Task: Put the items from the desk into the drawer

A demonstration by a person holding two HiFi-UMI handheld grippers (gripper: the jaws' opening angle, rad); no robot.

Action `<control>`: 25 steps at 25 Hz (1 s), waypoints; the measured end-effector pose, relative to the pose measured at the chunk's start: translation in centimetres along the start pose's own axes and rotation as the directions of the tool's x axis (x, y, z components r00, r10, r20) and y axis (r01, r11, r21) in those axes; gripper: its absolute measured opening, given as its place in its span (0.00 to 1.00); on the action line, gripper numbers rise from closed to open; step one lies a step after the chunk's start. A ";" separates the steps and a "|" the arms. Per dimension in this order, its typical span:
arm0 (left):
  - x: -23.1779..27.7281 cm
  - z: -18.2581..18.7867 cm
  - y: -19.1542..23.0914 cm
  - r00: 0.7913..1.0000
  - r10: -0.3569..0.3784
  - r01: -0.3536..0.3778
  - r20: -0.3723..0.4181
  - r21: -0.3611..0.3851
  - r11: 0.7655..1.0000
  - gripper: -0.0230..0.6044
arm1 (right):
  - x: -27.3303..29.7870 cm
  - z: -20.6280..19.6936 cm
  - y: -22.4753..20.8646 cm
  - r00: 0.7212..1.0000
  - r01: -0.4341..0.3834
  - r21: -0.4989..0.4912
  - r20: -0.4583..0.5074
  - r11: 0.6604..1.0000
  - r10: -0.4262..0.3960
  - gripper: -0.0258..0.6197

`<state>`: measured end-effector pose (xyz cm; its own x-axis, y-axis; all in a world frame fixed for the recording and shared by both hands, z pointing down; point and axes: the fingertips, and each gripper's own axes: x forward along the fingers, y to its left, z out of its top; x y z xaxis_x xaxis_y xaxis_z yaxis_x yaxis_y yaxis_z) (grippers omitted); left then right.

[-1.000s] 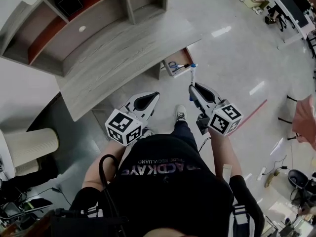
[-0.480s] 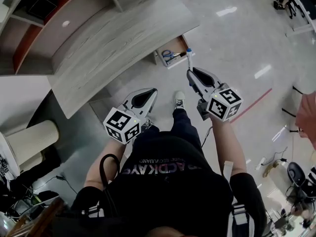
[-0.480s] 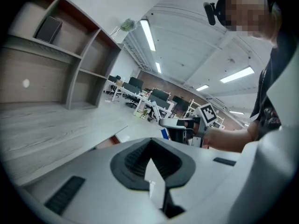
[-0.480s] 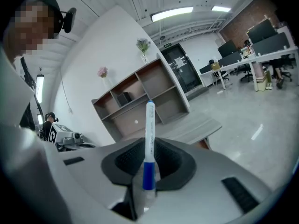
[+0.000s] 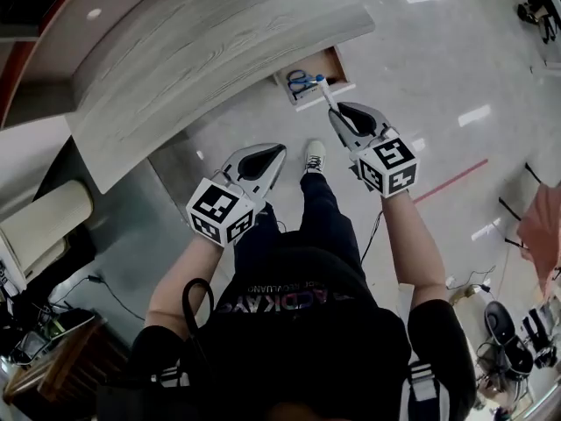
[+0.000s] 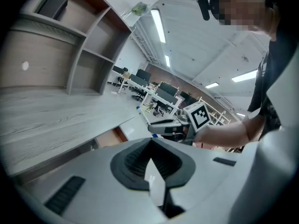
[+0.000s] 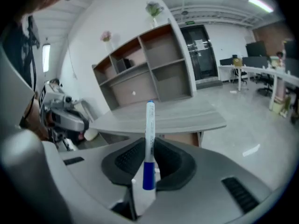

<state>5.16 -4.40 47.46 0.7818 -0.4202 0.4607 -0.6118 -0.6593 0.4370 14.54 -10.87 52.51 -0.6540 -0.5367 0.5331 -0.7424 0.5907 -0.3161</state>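
My right gripper [image 5: 337,112] is shut on a white marker [image 5: 325,94] with a blue cap. The marker's tip reaches over the near edge of the open drawer [image 5: 326,64] under the desk [image 5: 202,55]. Blue-handled scissors [image 5: 302,80] lie inside the drawer. In the right gripper view the marker [image 7: 149,134] stands upright between the pads of my right gripper [image 7: 149,164]. My left gripper [image 5: 270,155] is shut with nothing in it and hangs lower left of the drawer, above the floor. In the left gripper view, past the left gripper [image 6: 150,157], I see the right gripper [image 6: 170,125] and the marker [image 6: 142,114].
Open shelving [image 7: 149,73] rises behind the grey wooden desk. The person's legs and a shoe [image 5: 314,156] are between the two grippers on the shiny floor. A cream cylindrical bin [image 5: 39,226] stands at the left. A red floor line [image 5: 447,182] runs at the right.
The right gripper has carried the marker up towards the drawer, so its tip now overlaps the drawer's edge. The left gripper has stayed shut, roughly where it was.
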 end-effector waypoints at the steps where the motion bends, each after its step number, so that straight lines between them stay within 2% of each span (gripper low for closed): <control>1: 0.4 -0.3 0.1 1.000 0.006 -0.006 -0.005 -0.012 1.000 0.05 | 1.0 -0.6 -0.5 0.999 -0.004 -0.063 -0.044 0.998 0.002 0.16; 5: 2.0 -1.3 0.6 1.000 0.024 -0.025 -0.015 -0.053 0.998 0.05 | 4.5 -2.7 -2.7 0.982 -0.045 -0.278 -0.188 0.959 -0.008 0.16; 10: 3.2 -2.3 1.6 0.998 0.053 -0.056 -0.032 -0.100 0.993 0.05 | 8.2 -5.5 -5.2 0.946 -0.115 -0.447 -0.322 0.887 -0.040 0.16; 14: 3.9 -3.1 2.7 0.996 0.079 -0.084 -0.045 -0.128 0.988 0.05 | 10.8 -8.0 -7.1 0.912 -0.175 -0.550 -0.403 0.817 -0.076 0.16; 18: 4.1 -3.4 3.6 0.994 0.101 -0.107 -0.050 -0.147 0.983 0.05 | 13.4 -10.3 -8.6 0.870 -0.249 -0.655 -0.475 0.714 -0.132 0.16; 21: 4.0 -3.6 3.9 0.992 0.116 -0.122 -0.049 -0.165 0.979 0.05 | 14.9 -11.8 -9.2 0.837 -0.310 -0.696 -0.523 0.648 -0.162 0.16; 23: 3.9 -4.0 4.0 0.991 0.123 -0.130 -0.051 -0.176 0.976 0.05 | 15.7 -12.6 -9.4 0.820 -0.340 -0.707 -0.546 0.620 -0.172 0.16; 25: 3.8 -4.3 4.1 0.990 0.128 -0.136 -0.054 -0.183 0.974 0.05 | 16.2 -13.2 -9.7 0.807 -0.359 -0.708 -0.563 0.608 -0.178 0.16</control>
<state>5.13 -6.01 54.29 0.6892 -0.4671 0.5540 -0.7242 -0.4703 0.5044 13.00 -17.33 74.61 -0.3142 -0.1995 0.9282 -0.1136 0.9786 0.1719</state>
